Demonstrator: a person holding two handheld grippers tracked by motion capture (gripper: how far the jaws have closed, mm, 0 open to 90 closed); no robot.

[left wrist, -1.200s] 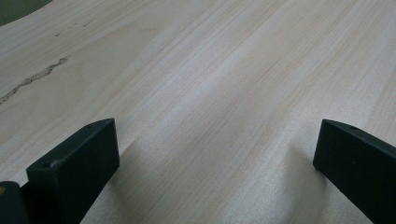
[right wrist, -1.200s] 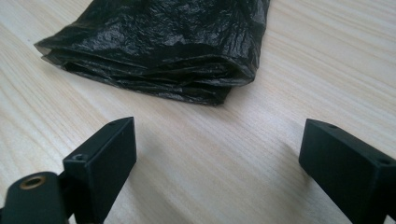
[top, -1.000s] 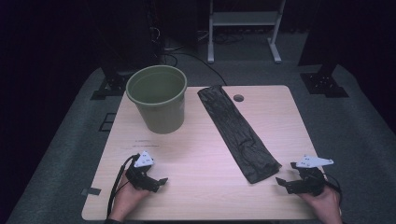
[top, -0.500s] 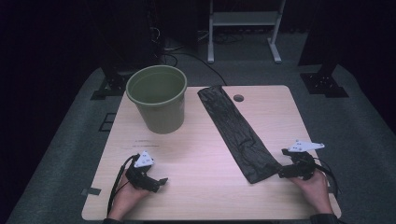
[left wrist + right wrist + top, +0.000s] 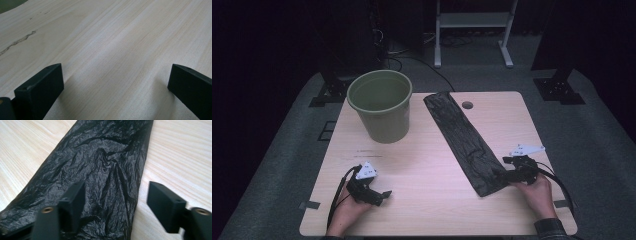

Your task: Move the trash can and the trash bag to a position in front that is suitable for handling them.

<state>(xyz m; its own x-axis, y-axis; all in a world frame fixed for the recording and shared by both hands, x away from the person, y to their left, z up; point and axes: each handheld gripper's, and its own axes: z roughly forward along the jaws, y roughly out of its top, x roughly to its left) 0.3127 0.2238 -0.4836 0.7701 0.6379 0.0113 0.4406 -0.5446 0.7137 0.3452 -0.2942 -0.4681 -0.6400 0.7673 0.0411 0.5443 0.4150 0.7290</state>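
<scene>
A long black plastic bag [image 5: 460,135] lies flat and slantwise across the wooden table [image 5: 427,165], right of a green bucket [image 5: 381,105]. My right gripper [image 5: 506,175] sits low at the bag's near right end. In the right gripper view its jaws [image 5: 115,192] straddle the crinkled bag's [image 5: 100,157] right edge, one fingertip [image 5: 73,195] over the plastic and the other over bare wood. They have just been closing and stand apart, not pressing the bag. My left gripper [image 5: 379,195] rests at the near left, open [image 5: 115,75] over bare wood.
The bucket stands upright at the back left of the table. A small round hole [image 5: 467,105] lies in the tabletop beside the bag's far end. Dark floor, stand feet [image 5: 559,90] and cables surround the table.
My right hand has slid left across the table, from beside the bag's near end to its right edge. The left hand, bag and bucket have stayed put.
</scene>
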